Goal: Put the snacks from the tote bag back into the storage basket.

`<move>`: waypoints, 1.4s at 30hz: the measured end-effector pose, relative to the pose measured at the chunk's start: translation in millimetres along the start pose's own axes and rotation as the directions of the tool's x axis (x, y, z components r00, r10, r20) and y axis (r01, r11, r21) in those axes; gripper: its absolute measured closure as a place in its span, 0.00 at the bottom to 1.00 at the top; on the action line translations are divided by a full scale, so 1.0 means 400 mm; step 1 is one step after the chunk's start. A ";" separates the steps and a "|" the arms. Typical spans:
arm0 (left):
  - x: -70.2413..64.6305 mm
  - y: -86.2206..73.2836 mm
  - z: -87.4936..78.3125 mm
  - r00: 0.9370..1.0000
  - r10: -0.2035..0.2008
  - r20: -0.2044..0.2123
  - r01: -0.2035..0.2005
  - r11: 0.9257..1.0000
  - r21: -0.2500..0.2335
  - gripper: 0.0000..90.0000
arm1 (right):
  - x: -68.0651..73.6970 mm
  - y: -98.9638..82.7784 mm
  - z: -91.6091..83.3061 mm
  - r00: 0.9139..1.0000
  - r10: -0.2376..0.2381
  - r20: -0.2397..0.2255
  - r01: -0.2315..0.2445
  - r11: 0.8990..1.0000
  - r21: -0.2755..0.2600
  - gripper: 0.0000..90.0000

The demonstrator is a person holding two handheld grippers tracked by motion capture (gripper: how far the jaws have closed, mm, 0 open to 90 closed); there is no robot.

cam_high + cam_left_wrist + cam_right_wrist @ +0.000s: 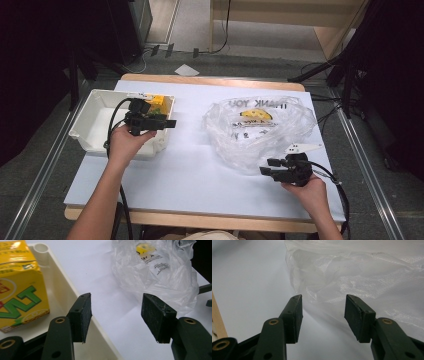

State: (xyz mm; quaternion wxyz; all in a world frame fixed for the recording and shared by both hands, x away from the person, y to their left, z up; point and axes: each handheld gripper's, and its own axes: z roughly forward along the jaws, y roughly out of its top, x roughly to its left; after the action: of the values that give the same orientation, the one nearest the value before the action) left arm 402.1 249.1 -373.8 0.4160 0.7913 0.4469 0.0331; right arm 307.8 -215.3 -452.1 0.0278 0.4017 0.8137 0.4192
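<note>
A yellow drink carton (157, 101) stands in the far right corner of a white plastic bin (90, 120) at the table's left. In the left gripper view the carton (20, 285) sits to the left of the jaws, apart from them. My left gripper (170, 123) hovers open over the bin's right wall (65, 285), its pads (116, 315) empty. A crumpled clear plastic bag (260, 125) with a yellow print lies at the right. My right gripper (265, 167) rests open at the bag's near edge (362, 272), with nothing between its pads (323, 315).
A white sheet (190, 165) covers the wooden table (210, 220). Black stands (345, 65) rise on the floor beyond the far right corner. Metal rails (370, 175) run along both sides of the table.
</note>
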 end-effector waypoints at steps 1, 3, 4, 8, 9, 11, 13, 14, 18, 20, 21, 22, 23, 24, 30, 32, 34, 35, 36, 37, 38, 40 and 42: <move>-0.005 0.000 0.004 1.000 -0.002 0.006 0.002 1.000 0.003 0.47 | -0.001 0.000 0.001 1.000 -0.002 -0.001 0.002 1.000 0.000 0.55; -0.017 0.000 0.012 1.000 0.008 0.017 -0.008 1.000 0.011 0.47 | 0.001 0.001 0.004 1.000 0.000 -0.005 0.000 1.000 0.003 0.55; -0.017 0.000 0.012 1.000 0.008 0.017 -0.008 1.000 0.011 0.47 | 0.001 0.001 0.004 1.000 0.000 -0.005 0.000 1.000 0.003 0.55; -0.048 -0.001 0.033 0.999 0.036 0.030 -0.037 0.999 0.031 0.47 | 0.000 0.001 0.003 1.000 -0.002 -0.005 0.002 1.000 0.002 0.55; -0.048 -0.001 0.033 0.999 0.036 0.030 -0.037 0.999 0.031 0.46 | 0.000 0.001 0.003 1.000 -0.002 -0.005 0.002 1.000 0.002 0.55; -0.062 -0.002 0.045 0.998 0.036 0.047 -0.038 0.998 0.043 0.46 | 0.001 0.001 0.004 1.000 -0.004 -0.005 0.004 1.000 0.002 0.55; -0.067 -0.002 0.050 0.998 0.031 0.061 -0.034 0.998 0.050 0.44 | 0.001 0.001 0.005 1.000 -0.005 -0.005 0.005 1.000 0.003 0.55; -0.071 -0.002 0.052 0.998 0.032 0.062 -0.035 0.998 0.051 0.44 | 0.001 0.001 0.005 1.000 -0.005 -0.005 0.005 1.000 0.003 0.55; -0.092 -0.005 0.064 0.996 0.046 0.076 -0.050 0.997 0.051 0.44 | 0.001 0.001 0.006 1.000 0.005 -0.006 -0.005 1.000 0.002 0.55; -0.102 -0.008 0.073 0.995 0.055 0.081 -0.060 0.996 0.059 0.44 | 0.002 0.001 0.008 1.000 0.004 -0.008 -0.004 1.000 0.004 0.55; -0.108 -0.009 0.078 0.995 0.062 0.081 -0.067 0.996 0.063 0.44 | 0.002 0.001 0.009 1.000 0.002 -0.008 -0.002 1.000 0.006 0.55; -0.114 -0.011 0.084 0.994 0.068 0.083 -0.073 0.995 0.067 0.44 | 0.002 0.001 0.010 1.000 -0.002 -0.008 0.002 1.000 0.007 0.55; -0.119 -0.014 0.090 0.993 0.074 0.089 -0.081 0.994 0.072 0.44 | 0.003 0.000 0.010 1.000 0.001 -0.010 -0.001 1.000 0.009 0.55; -0.119 -0.014 0.090 0.993 0.074 0.089 -0.081 0.994 0.072 0.44 | 0.003 0.000 0.010 1.000 0.000 -0.011 0.000 1.000 0.009 0.55; -0.160 -0.029 0.128 0.988 0.110 0.110 -0.121 0.987 0.104 0.44 | 0.005 0.000 0.012 1.000 -0.004 -0.010 0.004 1.000 0.006 0.54; -0.165 -0.032 0.133 0.987 0.112 0.116 -0.125 0.987 0.105 0.44 | 0.005 0.000 0.012 1.000 -0.009 -0.012 0.009 1.000 0.008 0.54; -0.176 -0.040 0.146 0.986 0.106 0.132 -0.120 0.988 0.099 0.44 | 0.005 0.000 0.013 1.000 -0.010 -0.013 0.010 1.000 0.008 0.54; -0.184 -0.045 0.155 0.984 0.113 0.140 -0.128 0.986 0.104 0.44 | 0.007 0.000 0.012 1.000 -0.013 -0.018 0.013 1.000 -0.001 0.54; -0.190 -0.048 0.162 0.983 0.119 0.139 -0.135 0.984 0.113 0.44 | 0.008 0.001 0.012 1.000 -0.013 -0.020 0.013 1.000 -0.006 0.54; -0.195 -0.051 0.166 0.983 0.124 0.139 -0.140 0.984 0.112 0.44 | 0.009 0.001 0.010 1.000 -0.019 -0.020 0.018 1.000 -0.011 0.54; -0.197 -0.054 0.169 0.982 0.125 0.144 -0.141 0.984 0.111 0.44 | 0.009 0.001 0.010 1.000 -0.019 -0.019 0.019 1.000 -0.012 0.54; -0.204 -0.061 0.175 0.980 0.134 0.144 -0.151 0.982 0.113 0.44 | 0.009 0.001 0.010 1.000 -0.019 -0.020 0.018 1.000 -0.010 0.54; -0.212 -0.067 0.180 0.979 0.147 0.141 -0.163 0.980 0.110 0.44 | 0.009 0.001 0.012 1.000 -0.016 -0.019 0.016 1.000 -0.007 0.54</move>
State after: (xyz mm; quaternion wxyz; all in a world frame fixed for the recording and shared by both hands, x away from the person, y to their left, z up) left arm 363.8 148.4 -411.9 0.3920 0.8480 0.3563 -0.0142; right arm 307.3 -209.5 -453.8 0.0246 0.3910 0.8158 0.4255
